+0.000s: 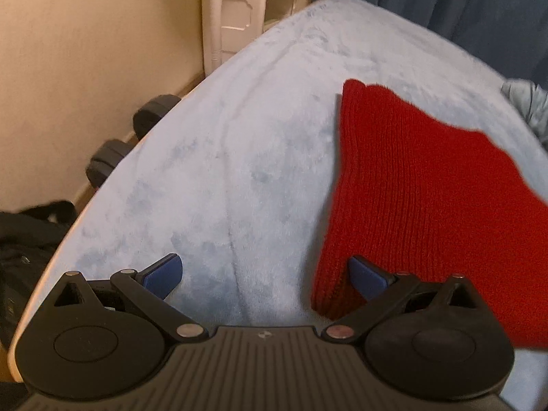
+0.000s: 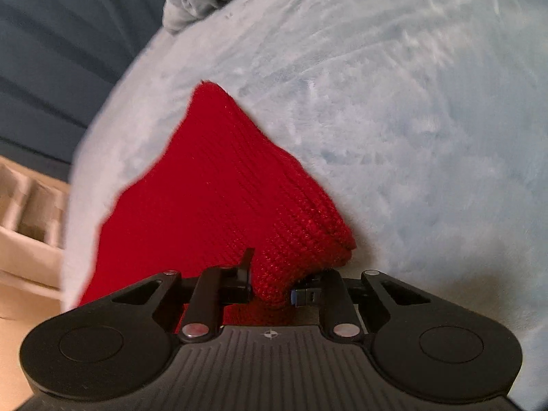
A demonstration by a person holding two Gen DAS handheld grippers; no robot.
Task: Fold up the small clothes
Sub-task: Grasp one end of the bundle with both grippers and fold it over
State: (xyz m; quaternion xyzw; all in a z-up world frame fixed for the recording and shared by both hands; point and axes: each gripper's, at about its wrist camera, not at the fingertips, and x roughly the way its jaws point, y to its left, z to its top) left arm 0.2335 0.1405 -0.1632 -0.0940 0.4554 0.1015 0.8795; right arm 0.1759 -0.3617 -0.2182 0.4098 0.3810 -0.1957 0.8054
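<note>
Pinching a corner of the red ribbed knit garment (image 2: 219, 185), the right gripper (image 2: 270, 287) grips; the left gripper (image 1: 263, 274) gapes wide, garment edge by its right finger.

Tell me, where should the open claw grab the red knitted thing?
Probably the near left corner of the red knit, where its thick folded edge lies right beside the left claw. That claw is open, with one finger already over the edge. Come from the left side, low over the blue blanket. The right claw already pinches the other near corner.
</note>
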